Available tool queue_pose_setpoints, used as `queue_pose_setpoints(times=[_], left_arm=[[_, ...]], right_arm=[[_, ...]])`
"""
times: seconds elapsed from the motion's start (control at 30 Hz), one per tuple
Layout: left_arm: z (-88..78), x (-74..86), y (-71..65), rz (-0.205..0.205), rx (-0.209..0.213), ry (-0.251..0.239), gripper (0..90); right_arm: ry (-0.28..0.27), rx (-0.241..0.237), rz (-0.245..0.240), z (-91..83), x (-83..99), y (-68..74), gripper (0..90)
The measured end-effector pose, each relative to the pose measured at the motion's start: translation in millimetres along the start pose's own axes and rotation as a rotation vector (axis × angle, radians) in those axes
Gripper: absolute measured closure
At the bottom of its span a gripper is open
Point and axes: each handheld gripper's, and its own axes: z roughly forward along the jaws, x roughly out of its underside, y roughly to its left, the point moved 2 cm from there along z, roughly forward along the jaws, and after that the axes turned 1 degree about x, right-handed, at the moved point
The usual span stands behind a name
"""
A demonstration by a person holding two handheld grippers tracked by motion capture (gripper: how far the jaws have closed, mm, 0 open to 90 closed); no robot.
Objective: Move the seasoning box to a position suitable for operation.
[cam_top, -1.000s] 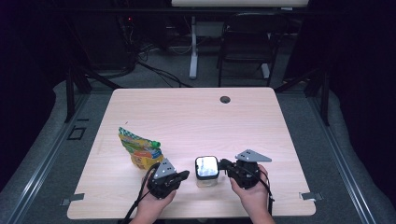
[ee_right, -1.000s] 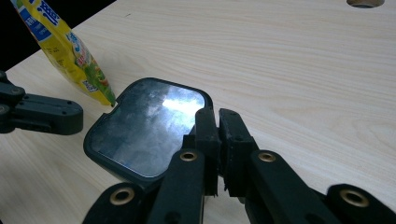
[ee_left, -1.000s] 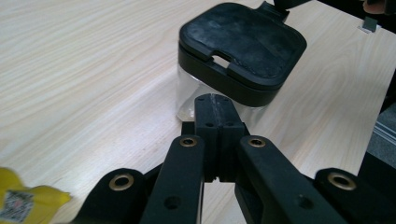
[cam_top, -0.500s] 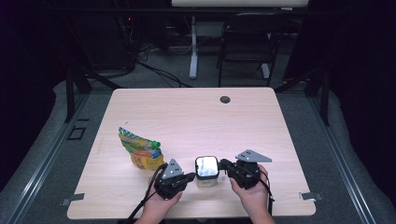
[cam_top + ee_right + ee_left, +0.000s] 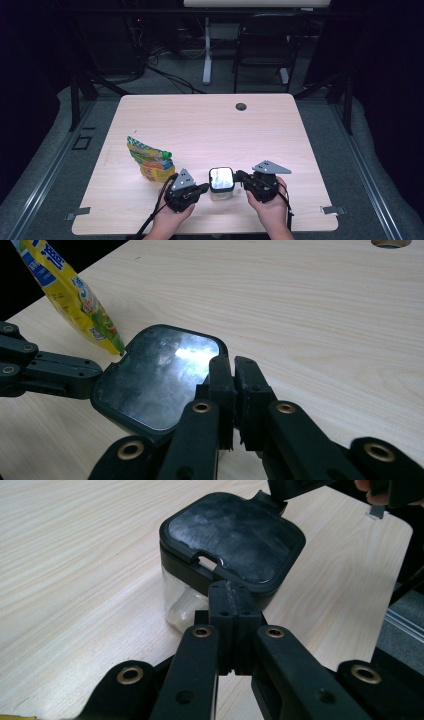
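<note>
Claws sit on both sides of a small clear box (image 5: 221,184) near the front edge of the tabletop (image 5: 210,125). The box has a black lid (image 5: 235,537) with rounded corners, and the lid is on. Something pale lies inside the box, but it is too blurry to say what.

The left claw (image 5: 204,187) has its two jaws pressed tight together with nothing between them. Its tip rests right by the little tab on the lid's edge, seen close up in the left gripper view. My guess is it is placed there to hold the box still, or to push up on that tab.

The right claw (image 5: 241,175) comes at the box from the other side. Its jaws are almost together too, with just a thin gap, and its tip touches the lid's rim. I cannot tell if it pinches a bit of the rim. I think the two claws face each other so the box cannot slide away when one of them pushes.

A yellow snack bag (image 5: 149,161) with a green cap stands just behind the left claw, close to the box but not touching it. Maybe it waits there so the food can go into the box once the lid is off.
</note>
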Motion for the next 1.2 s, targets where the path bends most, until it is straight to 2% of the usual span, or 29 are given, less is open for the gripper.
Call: queue_pose_setpoints(times=[0.23,0.67,1.07,1.2], left_arm=[[3.5,3.9,0.6,-0.006,-0.003,0.023,90.0],[2.0,1.7,0.3,-0.001,-0.007,0.015,90.0],[-1.4,-2.0,-0.7,0.004,-0.001,0.004,90.0],[0.2,-1.2,0.0,0.006,-0.002,0.013,90.0]], right_arm=[[-0.001,-0.007,0.005,-0.2,0.4,-1.5,86.8],[-0.012,-0.009,0.017,0.3,1.0,-1.5,86.8],[-0.021,-0.030,0.056,0.8,2.1,-4.8,87.0],[-0.022,-0.029,0.048,0.8,2.4,-4.5,87.0]])
